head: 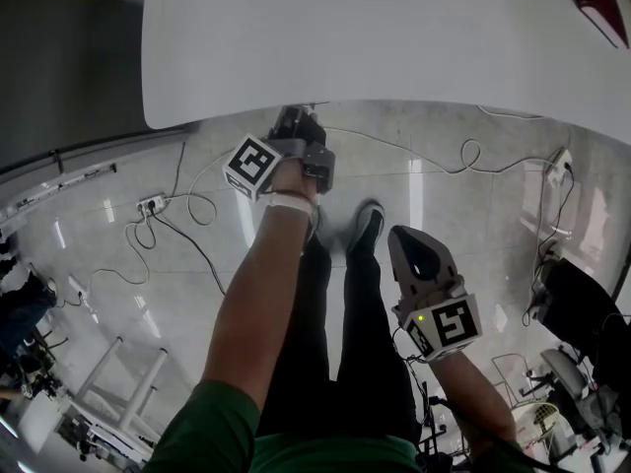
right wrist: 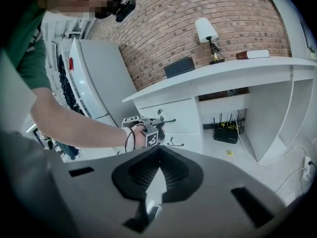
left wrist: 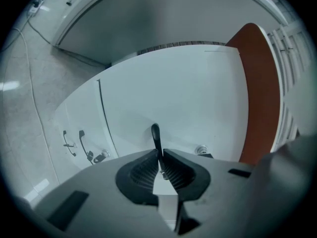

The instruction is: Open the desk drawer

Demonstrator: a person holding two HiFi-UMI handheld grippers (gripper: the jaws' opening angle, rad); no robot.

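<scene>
The white desk (head: pixel 394 37) fills the top of the head view, and its drawer stack (right wrist: pixel 171 110) shows in the right gripper view. My left gripper (left wrist: pixel 158 151) is shut on the dark handle (left wrist: pixel 156 134) of a white drawer front (left wrist: pixel 173 93), just below the desk edge (head: pixel 294 126). The right gripper view shows that left gripper (right wrist: pixel 151 128) at the handle (right wrist: pixel 168 120) of the upper drawers. My right gripper (right wrist: pixel 158 163) hangs back from the desk, shut with nothing in it, low at the right of the head view (head: pixel 404 239).
Two more dark handles (left wrist: pixel 81 140) and a lock (left wrist: pixel 200 149) sit on nearby fronts. A lamp (right wrist: pixel 207 31), a black box (right wrist: pixel 179 67) and a book (right wrist: pixel 252 54) stand on the desk. Cables and a power strip (head: pixel 150 203) lie on the floor. A router (right wrist: pixel 228 132) sits in the knee space.
</scene>
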